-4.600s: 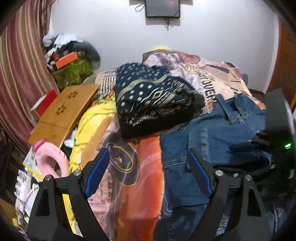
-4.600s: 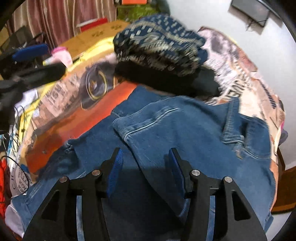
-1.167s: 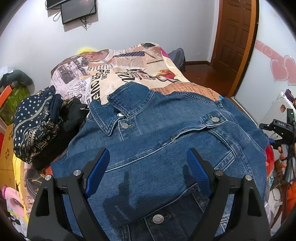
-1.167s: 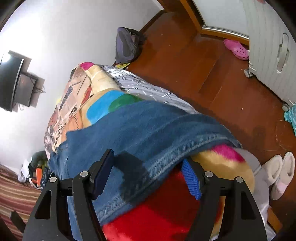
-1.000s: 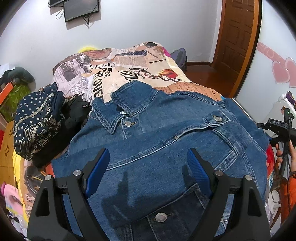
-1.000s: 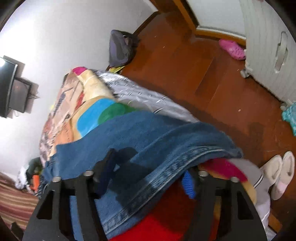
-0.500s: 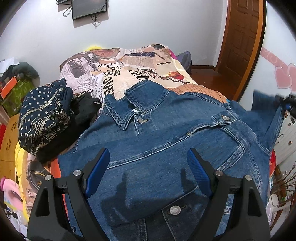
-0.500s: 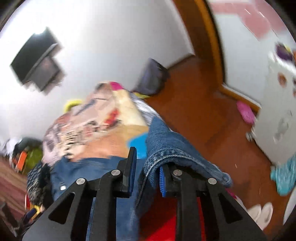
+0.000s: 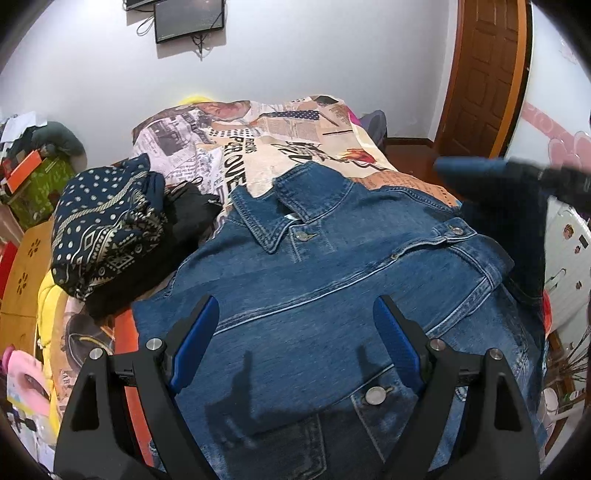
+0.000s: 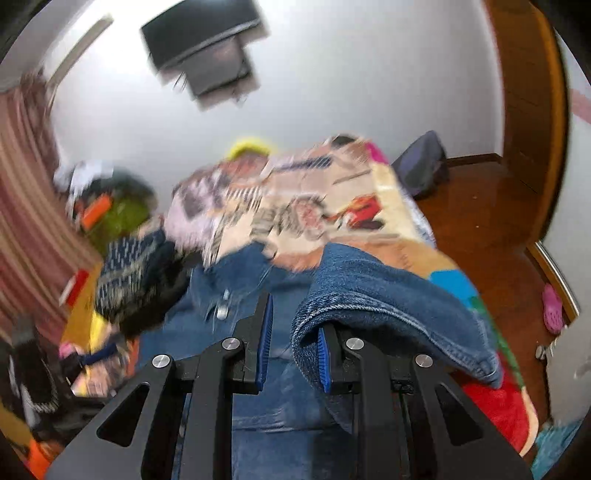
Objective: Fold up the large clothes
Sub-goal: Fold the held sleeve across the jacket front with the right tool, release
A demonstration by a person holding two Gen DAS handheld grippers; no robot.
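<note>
Sleeve (image 10: 388,295) pinched in the right gripper (image 10: 293,350) should swing left across the jacket (image 9: 332,295), under the wide-open, empty left gripper (image 9: 295,343).

the jacket (image 9: 332,295) lies on the bed (image 9: 295,147), a clothes pile (image 9: 110,236) to its left, with what may be its sleeve (image 9: 491,173) raised at right.

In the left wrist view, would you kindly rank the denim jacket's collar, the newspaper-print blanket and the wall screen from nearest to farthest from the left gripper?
From the left gripper:
1. Collar, just ahead, centre.
2. Newspaper-print blanket, beyond the collar.
3. Wall screen, top, on the far wall.
</note>
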